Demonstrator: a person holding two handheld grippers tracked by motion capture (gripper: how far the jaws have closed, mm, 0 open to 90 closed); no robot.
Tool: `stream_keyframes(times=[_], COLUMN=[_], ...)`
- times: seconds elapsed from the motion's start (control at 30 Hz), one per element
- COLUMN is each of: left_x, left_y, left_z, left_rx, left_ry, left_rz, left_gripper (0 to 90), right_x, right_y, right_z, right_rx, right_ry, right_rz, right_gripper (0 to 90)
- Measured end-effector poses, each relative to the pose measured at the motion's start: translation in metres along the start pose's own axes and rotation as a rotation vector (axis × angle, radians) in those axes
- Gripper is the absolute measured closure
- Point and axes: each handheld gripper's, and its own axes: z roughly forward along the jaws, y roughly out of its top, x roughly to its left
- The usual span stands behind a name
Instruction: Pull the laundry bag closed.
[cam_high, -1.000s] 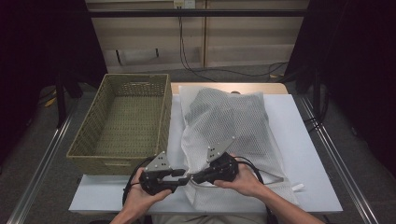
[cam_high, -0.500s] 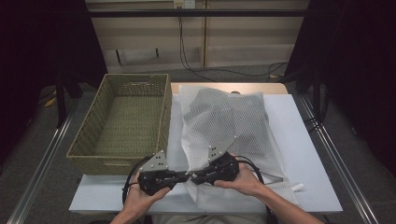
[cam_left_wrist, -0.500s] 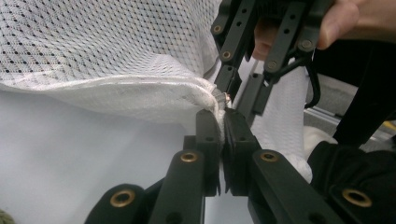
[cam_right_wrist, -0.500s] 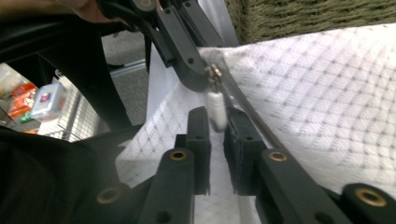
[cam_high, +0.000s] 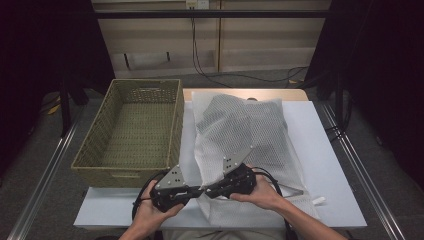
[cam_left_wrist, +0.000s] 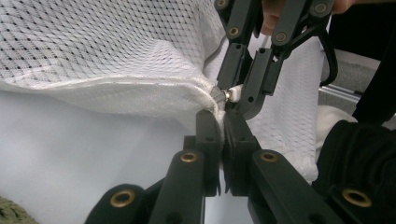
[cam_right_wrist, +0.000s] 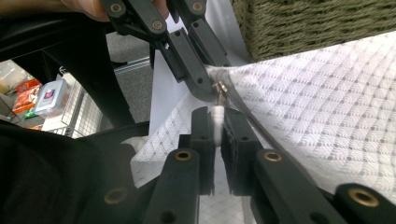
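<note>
We hold a white mesh laundry bag (cam_high: 240, 140), soft and net-textured with a diamond weave, which lies rumpled over a grey pillow-like bulk on the white bench (cam_high: 320, 150). Its near left corner is where both grippers meet. Our left gripper (cam_left_wrist: 222, 122), black and angular with brass-coloured rivets, is clamped on the bag's hemmed edge just beside the zipper's end. Our right gripper (cam_right_wrist: 217, 119) is pinched on the small white zipper pull (cam_right_wrist: 217, 114), a slim plastic tab hanging from a little metal slider; its jaws have just been closing with the tab between them. To the left of the bag stands a rectangular woven basket (cam_high: 130, 95), olive-green, coarse-ribbed, its rim touching the bench edge.
</note>
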Motion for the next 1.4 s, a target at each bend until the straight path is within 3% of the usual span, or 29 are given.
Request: stream_keyframes(times=[0.4, 0.6, 0.8, 0.87, 1.03, 1.4], left_x=[-0.0009, 0.0015, 0.0028, 0.0043, 0.0051, 0.0047], left_y=[-0.0019, -0.0024, -0.0022, -0.0021, -0.0014, 0.0013], left_z=[0.0031, 0.0015, 0.0010, 0.0019, 0.0017, -0.0026], left_rx=[0.014, 0.000, -0.019, -0.012, -0.001, -0.037], left_ry=[-0.010, -0.015, -0.021, -0.029, -0.034, -0.023], left_rz=[0.010, -0.012, -0.039, -0.034, -0.031, -0.068], left_gripper=[86.5, 85.6, 74.3, 74.9, 86.1, 87.8], right_x=[-0.0007, 0.0001, 0.0017, 0.0027, 0.0051, 0.0004], right_y=[0.0001, 0.0011, 0.0028, 0.0032, 0.0050, 0.0013], right_z=[-0.0002, -0.0014, -0.0043, -0.0041, -0.0033, -0.0057], right_rx=[0.008, 0.013, 0.020, 0.026, 0.030, 0.010], right_ry=[0.006, -0.012, -0.026, -0.019, -0.022, -0.054], right_rz=[0.006, 0.016, 0.010, 0.001, -0.015, 0.026], right_gripper=[85.9, 86.9, 87.0, 87.0, 87.1, 87.2])
